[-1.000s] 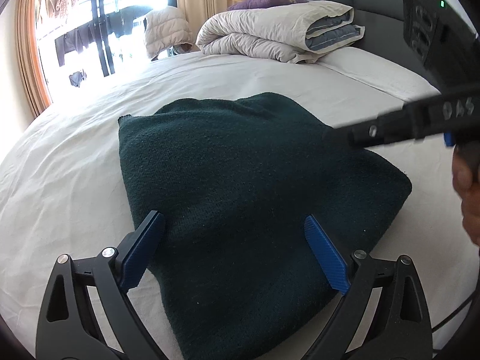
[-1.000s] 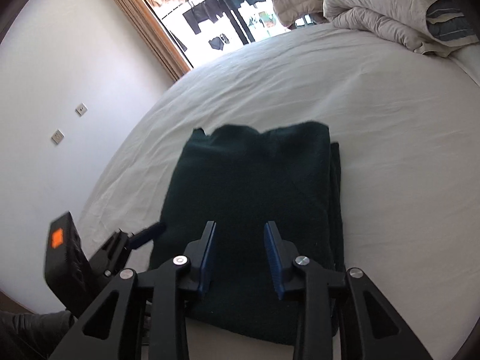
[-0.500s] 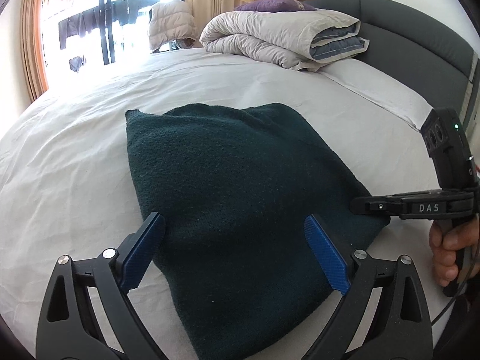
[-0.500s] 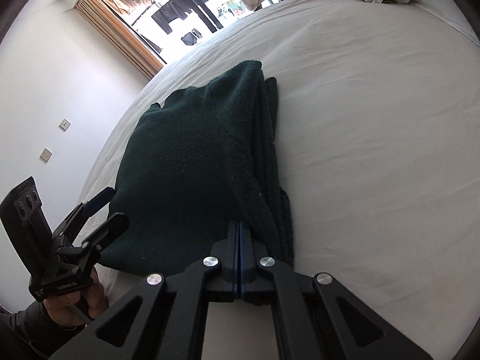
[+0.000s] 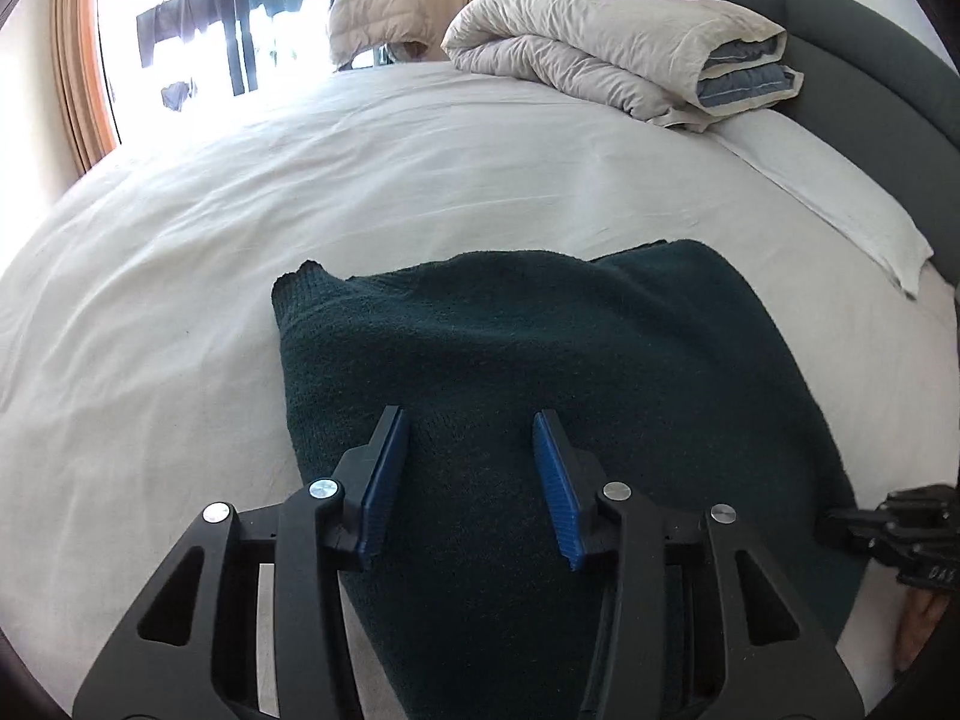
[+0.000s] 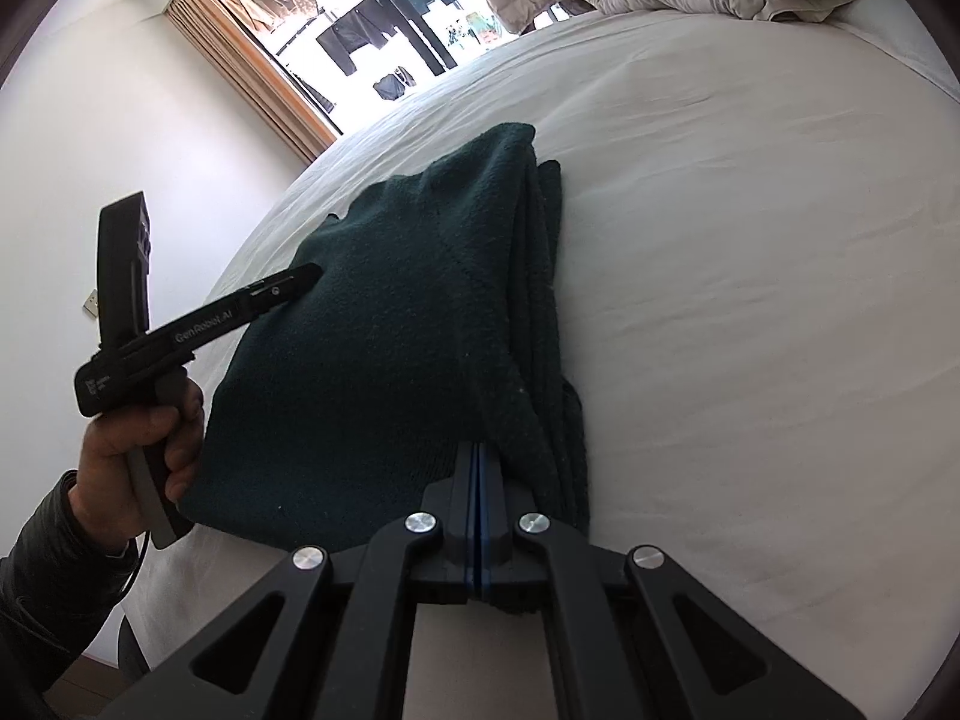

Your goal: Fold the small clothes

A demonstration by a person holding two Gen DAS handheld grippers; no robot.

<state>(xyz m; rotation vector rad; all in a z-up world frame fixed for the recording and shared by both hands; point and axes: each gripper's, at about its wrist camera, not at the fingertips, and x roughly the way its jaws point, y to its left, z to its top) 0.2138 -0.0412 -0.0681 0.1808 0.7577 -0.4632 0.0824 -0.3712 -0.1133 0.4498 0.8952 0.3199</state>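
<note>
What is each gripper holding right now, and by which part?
Right gripper is shut on the folded dark green knit garment's near edge. Left gripper holds nothing yet; its jaws are closing over the garment.

Dark green garment point(image 5: 540, 360) — a thick knitted cloth, fuzzy and matt, its stacked edges showing soft ribs on the right. Under it the bed sheet point(image 5: 300, 192) is smooth white cotton-like cloth, lightly creased. The left hand-held gripper point(image 5: 471, 468) shows matt black plastic arms, shiny round metal screws and ridged blue pads point(image 5: 555, 480) — rubbery by the look. Far off, a puffy quilted duvet point(image 5: 600, 54), and a matt grey upholstered headboard point(image 5: 870, 60).
</note>
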